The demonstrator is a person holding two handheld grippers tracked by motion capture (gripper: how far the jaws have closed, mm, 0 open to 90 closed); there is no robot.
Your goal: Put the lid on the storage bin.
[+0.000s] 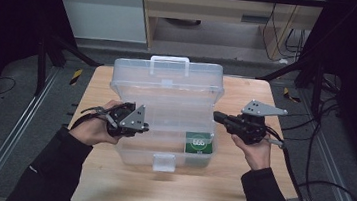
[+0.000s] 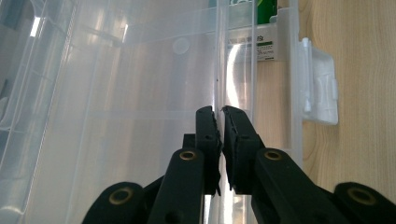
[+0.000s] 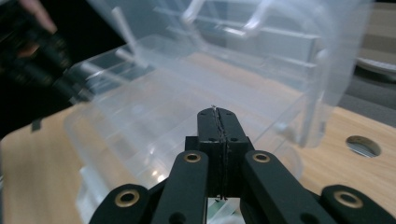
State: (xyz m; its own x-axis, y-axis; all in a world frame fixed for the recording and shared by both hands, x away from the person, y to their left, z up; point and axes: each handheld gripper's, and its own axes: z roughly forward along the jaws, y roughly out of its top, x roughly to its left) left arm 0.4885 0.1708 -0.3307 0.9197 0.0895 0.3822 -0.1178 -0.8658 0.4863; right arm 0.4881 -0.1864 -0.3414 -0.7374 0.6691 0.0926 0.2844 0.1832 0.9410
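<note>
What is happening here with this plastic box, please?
A person works at a wooden table with tongs in each hand. The left tongs are closed on the side wall of a clear plastic storage box, whose lid stands open. The right tongs are shut with nothing between them, beside the box's right side. A green packet lies inside the box, near its front right corner.

In the left gripper view the green box (image 2: 266, 10) lies far beyond the fingertips (image 2: 208, 116) and is cut off by the top edge; the print on its white label (image 2: 257, 49) is too small to read. The clear storage box (image 2: 116, 93) runs off the frame left of the fingers. In the right gripper view, the other hand (image 3: 32, 42) up-left of the fingers (image 3: 219, 119) is blurred and dark
</note>
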